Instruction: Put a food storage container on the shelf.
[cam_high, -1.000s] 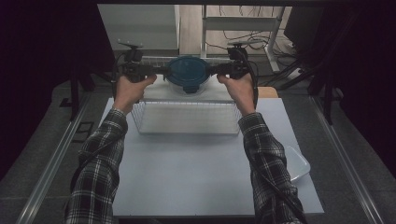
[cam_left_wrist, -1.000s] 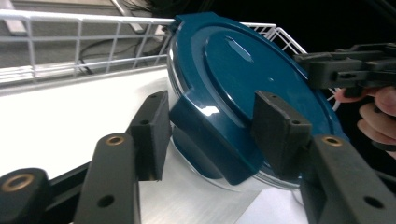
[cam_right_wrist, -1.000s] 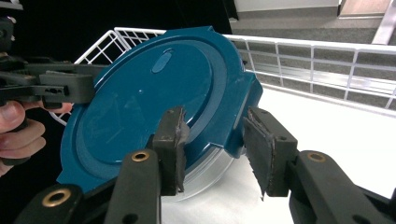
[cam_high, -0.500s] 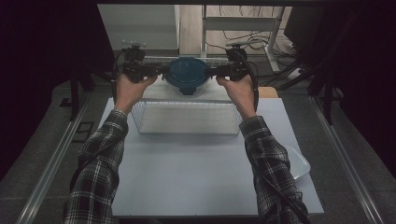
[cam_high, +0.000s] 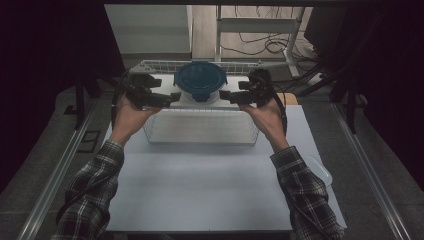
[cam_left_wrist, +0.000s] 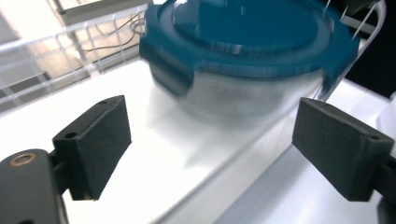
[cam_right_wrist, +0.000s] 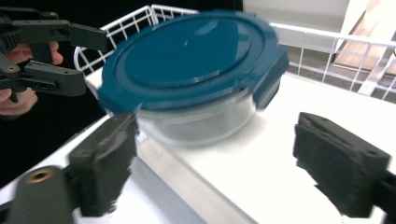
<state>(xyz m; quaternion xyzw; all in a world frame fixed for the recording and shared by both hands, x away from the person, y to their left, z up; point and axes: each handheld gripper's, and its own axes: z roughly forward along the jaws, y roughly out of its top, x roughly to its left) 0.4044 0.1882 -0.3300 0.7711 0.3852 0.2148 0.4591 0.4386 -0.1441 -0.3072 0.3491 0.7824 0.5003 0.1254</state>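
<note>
While a round clear container with a dark teal clip-on lid (cam_high: 200, 80) sits in a white wire basket (cam_high: 200, 131) on the table, the left gripper (cam_high: 172, 96) and right gripper (cam_high: 223, 95), both spread, are held beside it. A closing grasp seems next.

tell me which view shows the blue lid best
The right gripper view: the lid shows nearly whole, with its clasps, though blurred. The left gripper view crops its top, and the high view shows it small from above.
</note>
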